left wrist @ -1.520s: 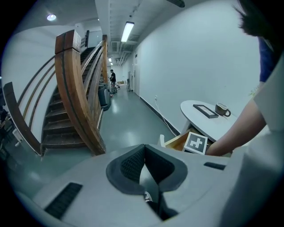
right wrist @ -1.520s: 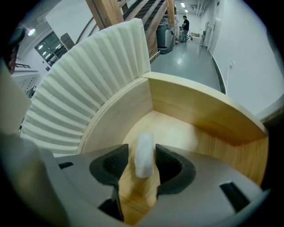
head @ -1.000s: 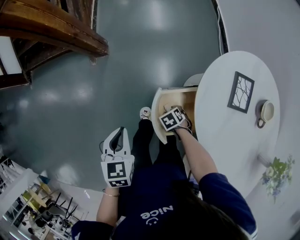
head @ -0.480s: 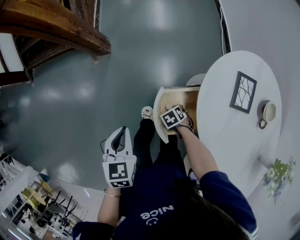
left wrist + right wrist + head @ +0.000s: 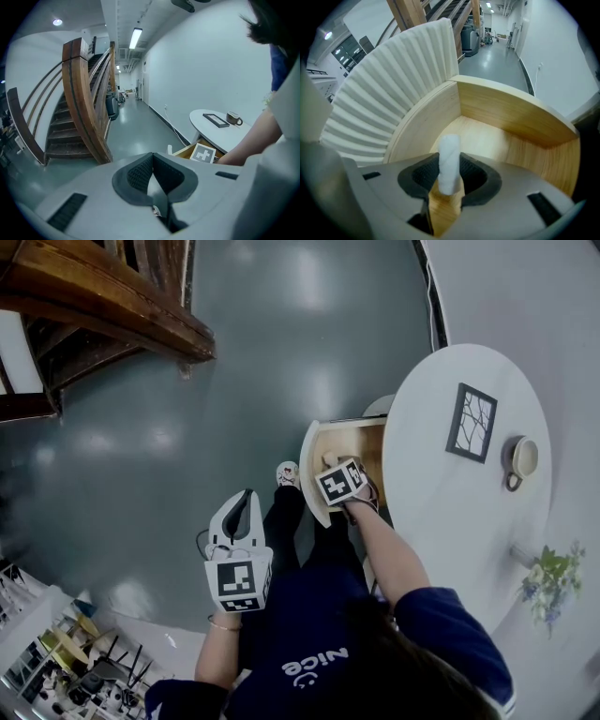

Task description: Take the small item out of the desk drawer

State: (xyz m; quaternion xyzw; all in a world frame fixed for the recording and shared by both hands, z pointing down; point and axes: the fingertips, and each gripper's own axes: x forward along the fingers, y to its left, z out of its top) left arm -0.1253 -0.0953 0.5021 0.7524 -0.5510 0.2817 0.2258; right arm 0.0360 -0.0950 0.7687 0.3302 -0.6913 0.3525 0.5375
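A small white roll [image 5: 449, 161] stands between the pads of my right gripper [image 5: 449, 177], inside the open wooden drawer [image 5: 511, 117]. The jaws are closing and both pads touch the roll's sides. In the head view the right gripper [image 5: 330, 463] reaches down into the drawer [image 5: 319, 442] under the round white table [image 5: 441, 521]; the roll is hidden there. My left gripper [image 5: 244, 502] hangs at the lower left over the floor, away from the drawer. Its jaws [image 5: 151, 161] are shut with nothing held.
On the table top lie a dark picture frame [image 5: 471, 422], a mug [image 5: 518, 460] and a small plant [image 5: 548, 582]. A wooden staircase [image 5: 94, 306] rises at the upper left. The person's shoe [image 5: 287, 472] is on the grey floor beside the drawer front.
The right gripper stays in the drawer, shifted only slightly with the head camera. The left gripper holds its place.
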